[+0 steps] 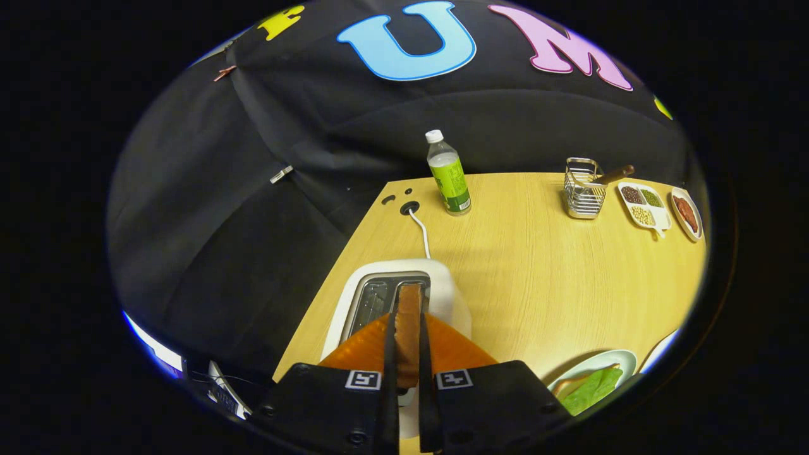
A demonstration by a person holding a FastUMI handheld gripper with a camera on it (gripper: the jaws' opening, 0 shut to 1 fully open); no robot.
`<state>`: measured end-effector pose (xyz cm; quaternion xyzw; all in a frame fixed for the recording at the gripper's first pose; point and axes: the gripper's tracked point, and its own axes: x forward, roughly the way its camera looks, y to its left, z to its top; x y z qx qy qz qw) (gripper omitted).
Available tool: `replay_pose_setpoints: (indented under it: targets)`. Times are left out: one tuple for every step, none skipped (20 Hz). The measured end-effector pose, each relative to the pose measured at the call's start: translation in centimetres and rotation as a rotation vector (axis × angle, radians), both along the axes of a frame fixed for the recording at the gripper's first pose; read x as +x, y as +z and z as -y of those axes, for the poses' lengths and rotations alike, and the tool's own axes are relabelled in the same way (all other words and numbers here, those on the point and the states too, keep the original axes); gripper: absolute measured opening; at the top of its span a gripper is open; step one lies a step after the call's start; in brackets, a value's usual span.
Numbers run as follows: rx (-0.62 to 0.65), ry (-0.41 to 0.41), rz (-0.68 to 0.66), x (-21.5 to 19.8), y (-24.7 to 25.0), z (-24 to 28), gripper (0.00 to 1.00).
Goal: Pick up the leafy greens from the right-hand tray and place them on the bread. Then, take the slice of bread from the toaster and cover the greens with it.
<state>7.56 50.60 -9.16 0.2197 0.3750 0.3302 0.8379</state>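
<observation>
A pale wooden worktop [537, 272] carries a white toaster [442, 284] at its near left, its cord running to a cable hole [409, 207]. A green-labelled bottle [448, 173] stands far left, with a wire basket [584, 189], a divided dish [644, 205] and a small plate [687, 215] far right. A plate with greens [594, 379] sits near right.

Bright overhead light, sharp centre, fisheye-bent edges.

One toaster [404, 297] on the table [537, 284] with one slice of bread [409, 322] in it — one bottle [448, 174], one wire rack [584, 193], one divided dish [644, 205], one small plate [687, 213], and one plate [591, 366] holding one green leaf [594, 390].
</observation>
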Motion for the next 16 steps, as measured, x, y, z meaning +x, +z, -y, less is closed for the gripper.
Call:
replay_pose_setpoints:
  targets:
    - [-0.001, -0.002, 0.008, -0.1, 0.1, 0.0, 0.15]
    - [0.001, 0.001, 0.015, -0.3, 0.2, 0.1, 0.14]
    - [0.006, 0.001, 0.023, -0.3, 0.5, 0.2, 0.14]
    - [0.017, -0.001, 0.029, -0.5, 1.0, 0.4, 0.14]
    - [0.029, -0.005, 0.035, -0.4, 1.6, 0.6, 0.14]
    - [0.044, -0.009, 0.043, -0.4, 2.2, 0.9, 0.14]
    - [0.058, -0.015, 0.053, -0.2, 3.0, 1.3, 0.14]
    - [0.074, -0.022, 0.062, -0.1, 3.8, 1.8, 0.14]
    - [0.093, -0.028, 0.068, 0.0, 4.7, 2.3, 0.14]
    - [0.117, -0.032, 0.072, 0.1, 5.6, 2.8, 0.14]
    - [0.142, -0.037, 0.078, 0.1, 6.6, 3.5, 0.14]
    - [0.164, -0.037, 0.083, 0.1, 7.4, 4.3, 0.14]
    - [0.18, -0.038, 0.091, 0.1, 8.2, 5.1, 0.14]
    - [0.189, -0.042, 0.1, 0.1, 8.8, 6.2, 0.14]
    - [0.195, -0.05, 0.108, 0.3, 9.3, 7.3, 0.14]
    - [0.203, -0.056, 0.113, 0.3, 9.6, 8.2, 0.14]
